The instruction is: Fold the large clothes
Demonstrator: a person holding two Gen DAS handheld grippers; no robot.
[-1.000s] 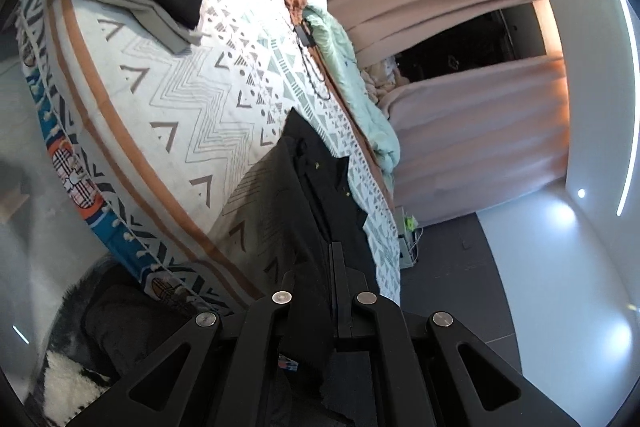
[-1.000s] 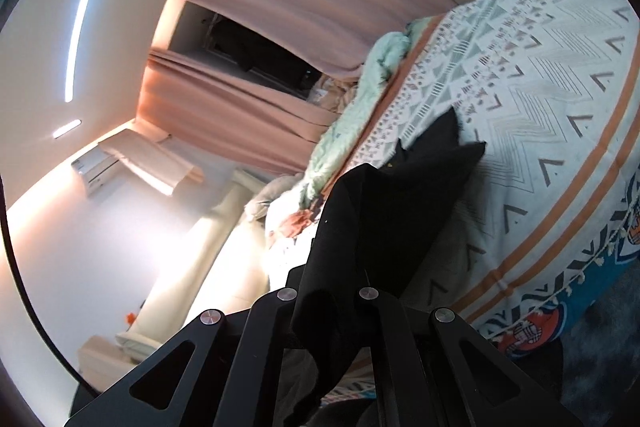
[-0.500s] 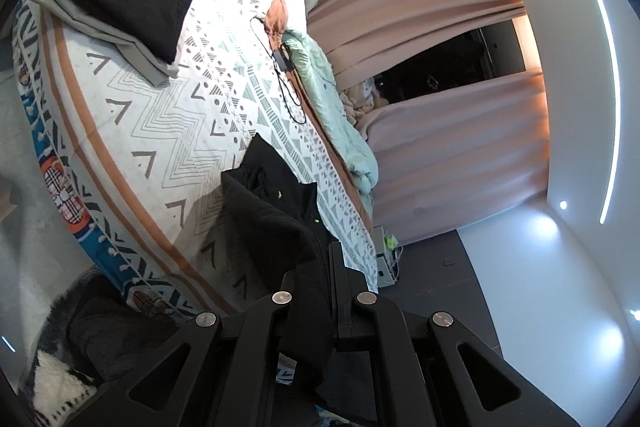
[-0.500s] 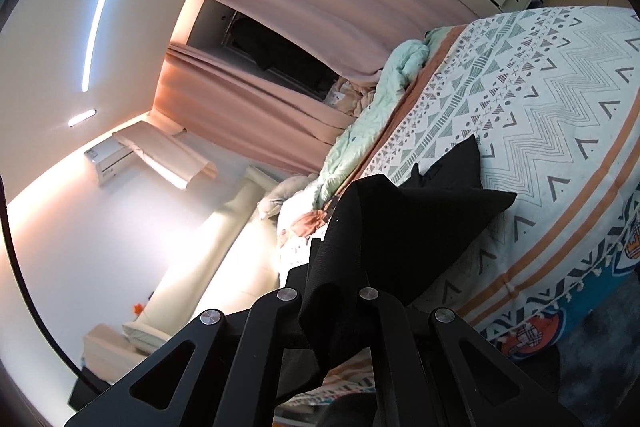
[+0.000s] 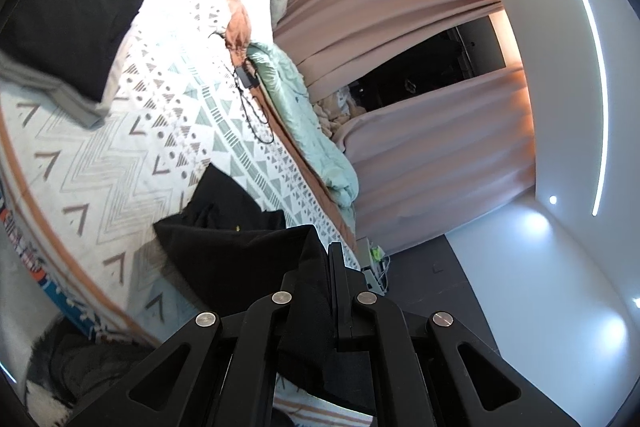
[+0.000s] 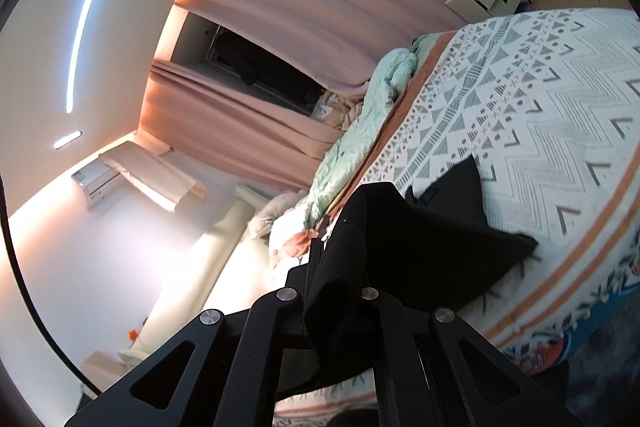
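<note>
Both tongs are clenched on the black garment (image 5: 236, 243). The left tongs (image 5: 326, 267) pinch a fold of its cloth, which bunches between the fingers and hangs below them. The right tongs (image 6: 340, 259) grip another fold, the cloth draped over and between the fingers.

From each grip the garment runs out over the bed (image 5: 120, 155); its far part lies on the patterned bedspread (image 6: 540, 115), one pointed corner lying toward the bed's middle. The part nearest the tongs is lifted off the cover.

The garment sits close to the bed's near edge, where the orange stripe and the blue fringe border curve round. Beyond it the bedspread lies bare and flat for a wide stretch. At the far end of that stretch, seen by the left wrist, a folded stack (image 5: 68, 27) of black on grey occupies one corner. A mint quilt (image 5: 312, 131) is heaped along the far edge, with a black cable (image 5: 256, 107) beside it. Pink curtains (image 6: 304, 3) stand behind that edge.
</note>
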